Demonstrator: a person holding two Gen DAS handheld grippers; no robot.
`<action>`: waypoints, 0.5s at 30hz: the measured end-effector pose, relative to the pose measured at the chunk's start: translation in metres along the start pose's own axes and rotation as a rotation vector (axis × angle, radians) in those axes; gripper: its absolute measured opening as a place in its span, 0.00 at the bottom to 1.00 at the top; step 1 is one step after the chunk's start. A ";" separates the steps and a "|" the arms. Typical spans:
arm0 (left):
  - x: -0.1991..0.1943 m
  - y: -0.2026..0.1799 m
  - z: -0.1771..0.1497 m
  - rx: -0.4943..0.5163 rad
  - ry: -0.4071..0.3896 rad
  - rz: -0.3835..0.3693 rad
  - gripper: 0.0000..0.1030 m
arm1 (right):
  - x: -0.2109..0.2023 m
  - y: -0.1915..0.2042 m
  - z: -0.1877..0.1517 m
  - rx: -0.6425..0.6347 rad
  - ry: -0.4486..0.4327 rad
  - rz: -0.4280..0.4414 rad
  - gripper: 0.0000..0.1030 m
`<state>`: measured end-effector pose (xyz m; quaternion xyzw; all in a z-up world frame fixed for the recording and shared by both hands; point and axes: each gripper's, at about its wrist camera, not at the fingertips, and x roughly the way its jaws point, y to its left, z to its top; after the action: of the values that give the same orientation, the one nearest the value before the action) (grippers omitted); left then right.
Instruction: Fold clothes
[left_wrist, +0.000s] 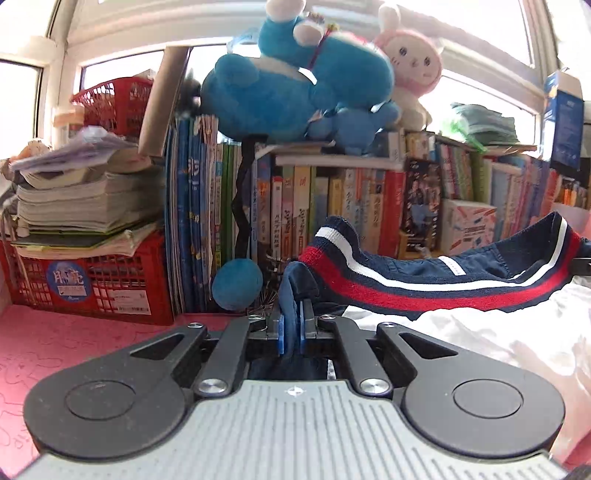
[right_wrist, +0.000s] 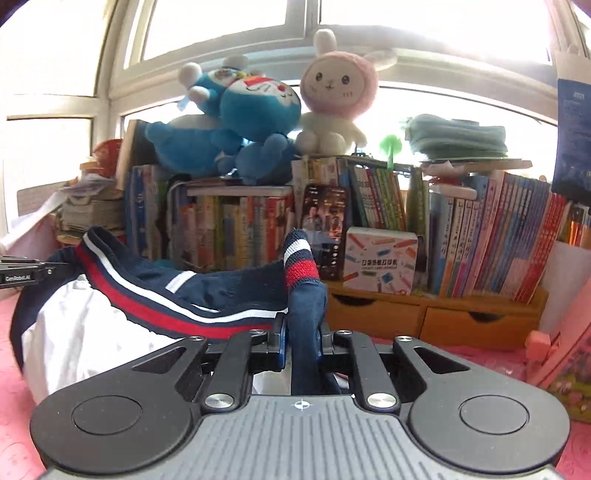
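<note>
While both grippers pinch the ribbed hem of the navy knit garment with red and white stripes (left_wrist: 424, 284), the fold looks barely begun: the hem hangs stretched between them, raised off the pink patterned counter (left_wrist: 74, 354), and no folded layer or finished crease shows anywhere. White fabric (right_wrist: 81, 325) bunches under the striped band; whether it is part of the same garment I cannot tell. By my reading, carrying the lifted edge over, laying it down and smoothing are all left.

Left gripper (left_wrist: 291, 325): its fingers are pressed nearly together on a thin bunch of navy cloth clamped between the blue pads, with the striped hem rising just beyond the tips and running off to the right side of that view.

Right gripper (right_wrist: 301, 332): its fingers pinch a thicker roll of the same navy cloth, a striped cuff-like end standing up past the tips, the hem trailing to the left of that view toward the other gripper, whose black bracket (right_wrist: 22, 271) shows at the far left edge.

Garment sits near the counter's back edge, in front of the row of books (right_wrist: 480, 229).
</note>
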<state>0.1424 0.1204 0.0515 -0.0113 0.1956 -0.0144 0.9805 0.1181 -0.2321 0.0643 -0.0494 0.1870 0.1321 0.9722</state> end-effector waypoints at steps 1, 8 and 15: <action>0.019 0.001 -0.006 0.000 0.032 0.014 0.07 | 0.025 0.002 -0.001 -0.007 0.027 -0.008 0.18; 0.110 0.019 -0.051 -0.046 0.263 0.049 0.18 | 0.156 0.011 -0.049 -0.017 0.305 -0.096 0.20; 0.100 0.000 -0.040 0.173 0.263 0.103 0.27 | 0.163 0.002 -0.055 -0.057 0.349 -0.197 0.63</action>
<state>0.2190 0.1167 -0.0239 0.0853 0.3207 0.0179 0.9432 0.2437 -0.1990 -0.0480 -0.1169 0.3432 0.0313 0.9314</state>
